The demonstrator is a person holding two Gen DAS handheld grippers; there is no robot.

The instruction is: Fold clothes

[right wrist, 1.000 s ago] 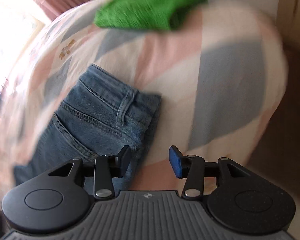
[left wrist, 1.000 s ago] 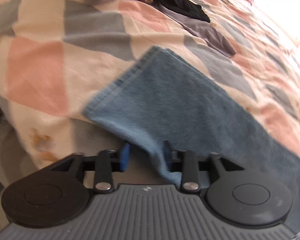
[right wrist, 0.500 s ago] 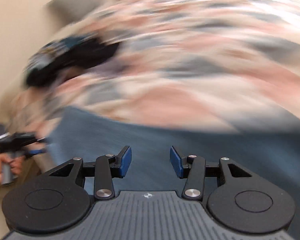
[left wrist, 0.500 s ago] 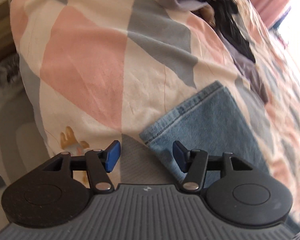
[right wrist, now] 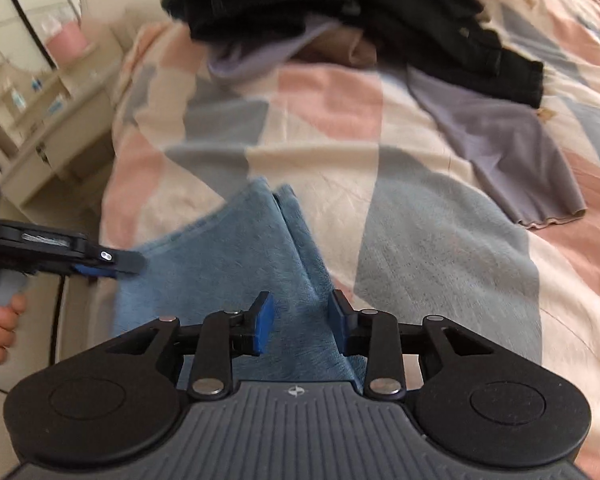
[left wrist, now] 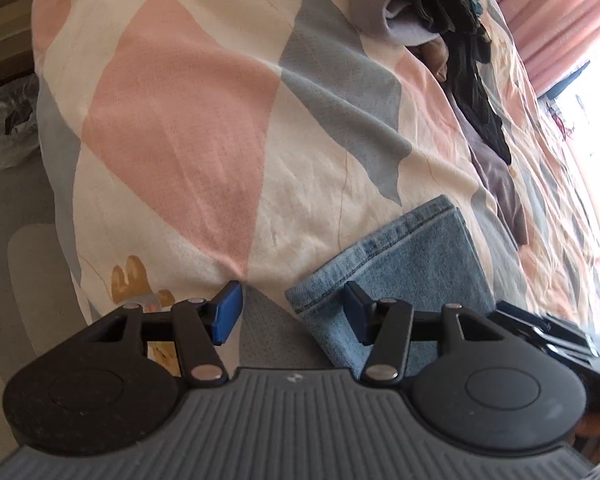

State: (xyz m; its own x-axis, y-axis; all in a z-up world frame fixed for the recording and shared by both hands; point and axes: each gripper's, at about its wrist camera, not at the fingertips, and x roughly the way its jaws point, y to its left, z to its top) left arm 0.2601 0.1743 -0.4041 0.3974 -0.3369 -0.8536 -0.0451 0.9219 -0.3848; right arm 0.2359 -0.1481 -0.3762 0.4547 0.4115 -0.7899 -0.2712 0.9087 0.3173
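Note:
Folded blue jeans (left wrist: 404, 264) lie on the patterned quilt (left wrist: 188, 128), leg hems toward the bed's edge. My left gripper (left wrist: 292, 312) is open just short of the hem corner, which reaches in between the fingers beside the right pad; nothing is gripped. In the right wrist view the two stacked jean legs (right wrist: 240, 256) run away from me. My right gripper (right wrist: 300, 324) hovers open over them, its jaws either side of the upper leg's edge. The left gripper (right wrist: 112, 264) shows there at the left, held by a hand (right wrist: 0, 328).
A heap of dark and lilac clothes (right wrist: 340, 12) sits further up the bed, with a lilac top (right wrist: 500, 140) spread beside it. A cream dresser (right wrist: 40, 128) with a round mirror stands off the bed's corner. A plastic bag (left wrist: 4, 120) lies on the floor.
My left gripper opened wider, let the denim go and backed off to the hem. My right gripper swung from the waistband end round to the leg end.

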